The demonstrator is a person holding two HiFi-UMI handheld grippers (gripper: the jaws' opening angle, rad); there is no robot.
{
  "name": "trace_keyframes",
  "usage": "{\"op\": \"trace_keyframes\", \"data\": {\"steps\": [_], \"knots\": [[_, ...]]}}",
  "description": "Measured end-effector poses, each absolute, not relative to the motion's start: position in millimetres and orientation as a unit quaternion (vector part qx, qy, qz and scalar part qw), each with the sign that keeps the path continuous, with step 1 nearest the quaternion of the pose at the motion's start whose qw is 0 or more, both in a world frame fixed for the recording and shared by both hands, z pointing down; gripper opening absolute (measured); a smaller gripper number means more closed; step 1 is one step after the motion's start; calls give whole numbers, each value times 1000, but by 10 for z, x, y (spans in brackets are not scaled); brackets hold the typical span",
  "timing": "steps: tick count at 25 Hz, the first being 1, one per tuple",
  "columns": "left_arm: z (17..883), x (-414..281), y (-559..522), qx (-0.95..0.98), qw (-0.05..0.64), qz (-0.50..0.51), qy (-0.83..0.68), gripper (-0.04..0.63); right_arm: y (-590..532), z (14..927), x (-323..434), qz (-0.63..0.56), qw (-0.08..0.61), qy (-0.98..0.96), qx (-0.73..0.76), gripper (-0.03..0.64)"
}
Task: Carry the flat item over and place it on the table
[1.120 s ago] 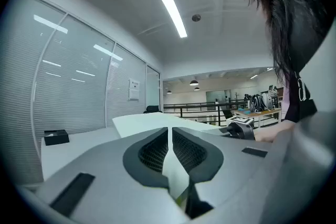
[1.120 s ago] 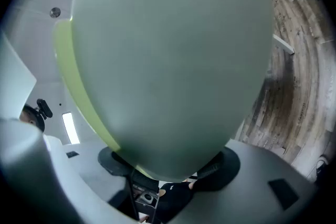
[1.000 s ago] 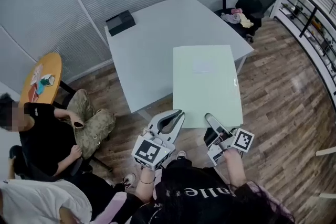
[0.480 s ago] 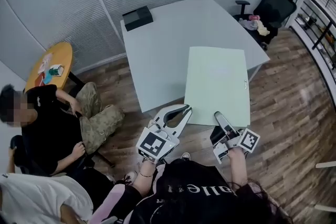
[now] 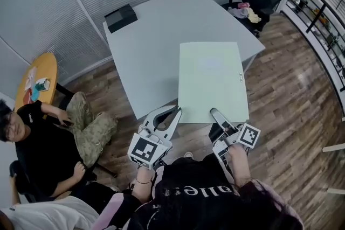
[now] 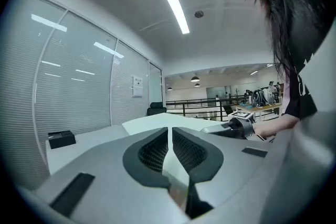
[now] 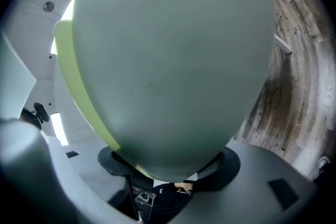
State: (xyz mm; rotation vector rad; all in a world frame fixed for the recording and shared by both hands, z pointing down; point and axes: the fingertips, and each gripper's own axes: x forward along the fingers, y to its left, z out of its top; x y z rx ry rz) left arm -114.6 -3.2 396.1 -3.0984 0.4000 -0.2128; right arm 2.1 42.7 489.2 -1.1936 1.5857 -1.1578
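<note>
Board (image 7: 168, 60) edge lime, right gripper view

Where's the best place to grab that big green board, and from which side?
Probably its near short edge, coming level from the carrier's side, one jaw above, one below: the green board is thin, flat and level. The right gripper pinches that edge right of centre; the near-left corner, by the left gripper, would balance it.
</note>
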Motion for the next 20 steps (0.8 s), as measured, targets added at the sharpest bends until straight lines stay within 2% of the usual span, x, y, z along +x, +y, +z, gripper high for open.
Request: {"op": "trace_keyframes", "data": {"steps": [11,20], "knots": [[4040,-1078,-155,-990,-11,-66,126,44,328,4944,95,-476,402,621,-475,296],[4101,-655,-482,-985,-17,-73,156,44,-30,5079,552,-501,391,621,-459,296]]}}
